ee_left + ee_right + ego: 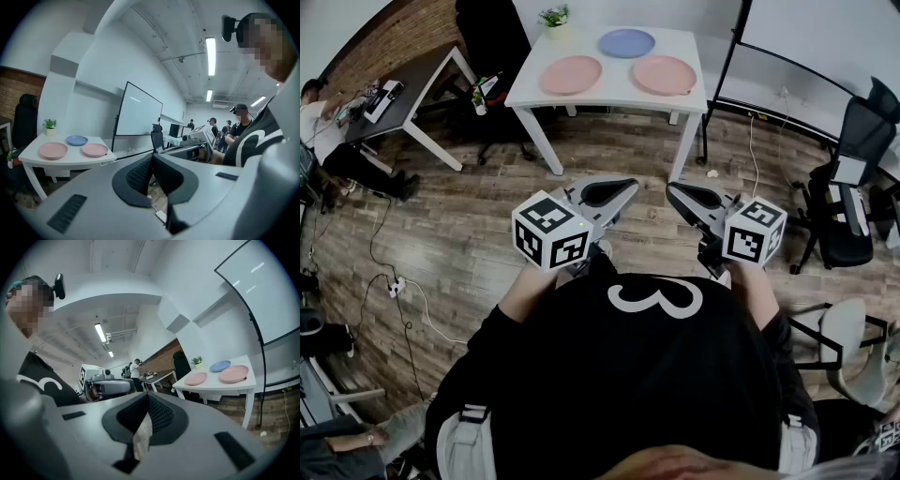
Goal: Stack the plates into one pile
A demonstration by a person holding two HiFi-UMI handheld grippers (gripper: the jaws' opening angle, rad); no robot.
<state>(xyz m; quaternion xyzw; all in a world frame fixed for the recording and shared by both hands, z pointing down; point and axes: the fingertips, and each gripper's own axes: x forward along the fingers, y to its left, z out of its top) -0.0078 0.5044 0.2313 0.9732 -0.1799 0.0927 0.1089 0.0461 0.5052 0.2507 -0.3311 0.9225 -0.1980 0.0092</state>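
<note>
Floor point(487, 216) reads as wood plank, grainy and dull. Table point(609, 94) top is smooth white with a soft sheen. The blue plate point(627, 43), the left pink plate point(570, 75) and the right pink plate point(664, 75) all look matt and smooth; plastic or ceramic, can't tell. Brick wall point(389, 37) is rough. Left gripper point(152, 157) and right gripper point(146, 397) shells are matt grey plastic, their pads point(139, 176) black and finely ribbed. Shirt point(619, 375) is black cloth.
</note>
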